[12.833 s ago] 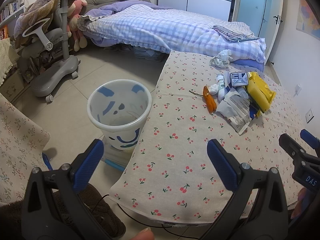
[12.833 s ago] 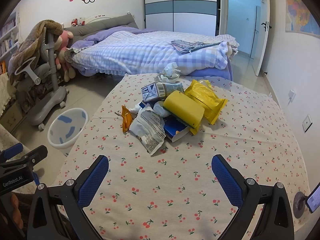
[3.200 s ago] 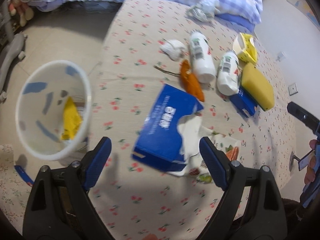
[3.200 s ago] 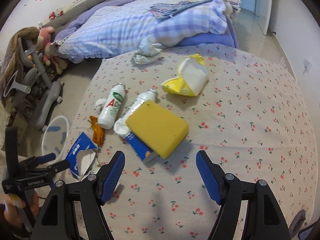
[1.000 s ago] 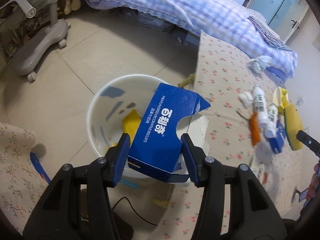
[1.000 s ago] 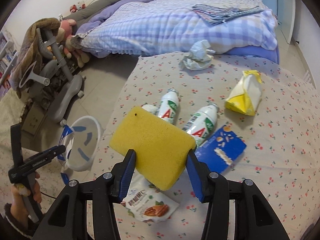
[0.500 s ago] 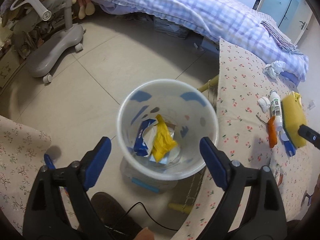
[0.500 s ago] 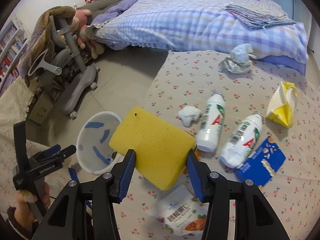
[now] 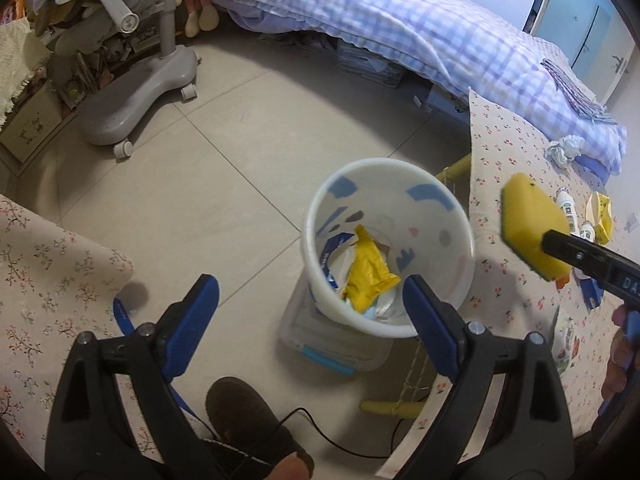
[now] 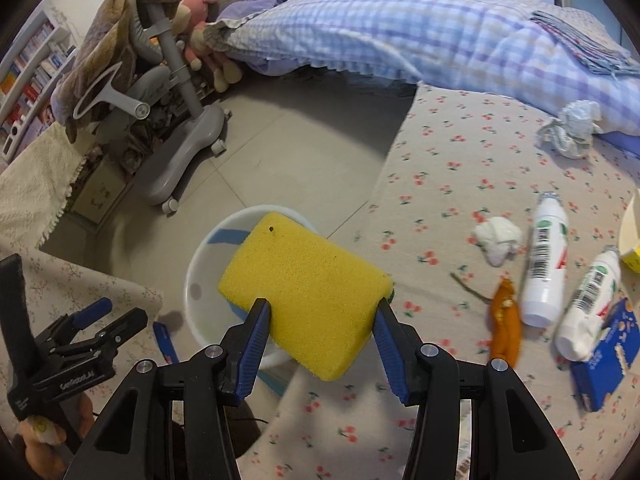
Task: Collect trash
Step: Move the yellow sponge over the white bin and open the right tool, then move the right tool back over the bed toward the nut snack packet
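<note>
A white bin [image 9: 386, 248] with blue marks stands on the floor beside the table; it holds a yellow wrapper [image 9: 368, 272] and a blue box. My left gripper [image 9: 308, 308] is open and empty above the bin's near side. My right gripper [image 10: 320, 324] is shut on a yellow sponge [image 10: 304, 288] and holds it over the table edge, next to the bin [image 10: 208, 280]. The sponge also shows in the left wrist view [image 9: 532, 232]. On the table lie two white bottles [image 10: 544, 264], an orange peel [image 10: 506, 332], a tissue ball [image 10: 498, 240], a blue packet [image 10: 608, 356].
The table carries a cherry-print cloth [image 10: 440, 160]. A crumpled paper [image 10: 570, 130] lies at its far edge and a yellow bag [image 9: 600, 216] at the right. A grey wheeled chair base [image 9: 136, 88] and a bed [image 9: 400, 32] stand beyond. A shoe [image 9: 244, 420] is below the bin.
My right gripper has carried the sponge left, from over the table to the edge beside the bin. My left gripper has drawn back a little from the bin and stays open.
</note>
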`<state>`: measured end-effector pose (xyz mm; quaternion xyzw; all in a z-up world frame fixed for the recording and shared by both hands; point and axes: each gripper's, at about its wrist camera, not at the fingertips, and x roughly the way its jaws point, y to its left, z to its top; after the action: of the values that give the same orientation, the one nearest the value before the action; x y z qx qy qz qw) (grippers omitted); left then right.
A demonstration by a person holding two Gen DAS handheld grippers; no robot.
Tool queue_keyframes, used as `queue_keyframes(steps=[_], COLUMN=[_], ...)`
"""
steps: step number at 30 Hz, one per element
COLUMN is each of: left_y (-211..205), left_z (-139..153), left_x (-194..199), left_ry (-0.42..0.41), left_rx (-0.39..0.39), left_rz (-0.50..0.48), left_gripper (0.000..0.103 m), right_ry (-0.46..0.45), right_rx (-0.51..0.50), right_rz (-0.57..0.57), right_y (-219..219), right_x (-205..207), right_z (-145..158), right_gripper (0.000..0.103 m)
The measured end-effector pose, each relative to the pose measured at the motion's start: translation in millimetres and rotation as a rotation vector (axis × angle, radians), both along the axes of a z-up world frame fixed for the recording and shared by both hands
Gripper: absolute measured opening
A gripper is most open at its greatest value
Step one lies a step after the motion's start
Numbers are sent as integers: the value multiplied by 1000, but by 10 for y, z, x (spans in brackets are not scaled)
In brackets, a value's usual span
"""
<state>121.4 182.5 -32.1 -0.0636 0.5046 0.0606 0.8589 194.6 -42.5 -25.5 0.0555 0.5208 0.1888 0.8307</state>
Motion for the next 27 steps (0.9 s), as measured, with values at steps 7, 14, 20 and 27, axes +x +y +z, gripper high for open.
queue_keyframes(steps=[7,14,20,27], left_y=[173,252,232,91], left_z=[-14,-16,2,22], left_x=[-108,-134,-158,-161], left_ry=[5,7,4,16], left_rx=[6,4,-7,-41], left_rz=[13,23,20,-16], left_gripper=[93,93,93,93], right_ry=[-6,-29,-65,-57], right_rx=[-9,37,14,-3], right_rz=[38,57,71,34], right_y=[334,452,453,129], right_x=[29,74,-4,-116], right_z=[-87,-106,-2,59], right_gripper=[54,76,81,81])
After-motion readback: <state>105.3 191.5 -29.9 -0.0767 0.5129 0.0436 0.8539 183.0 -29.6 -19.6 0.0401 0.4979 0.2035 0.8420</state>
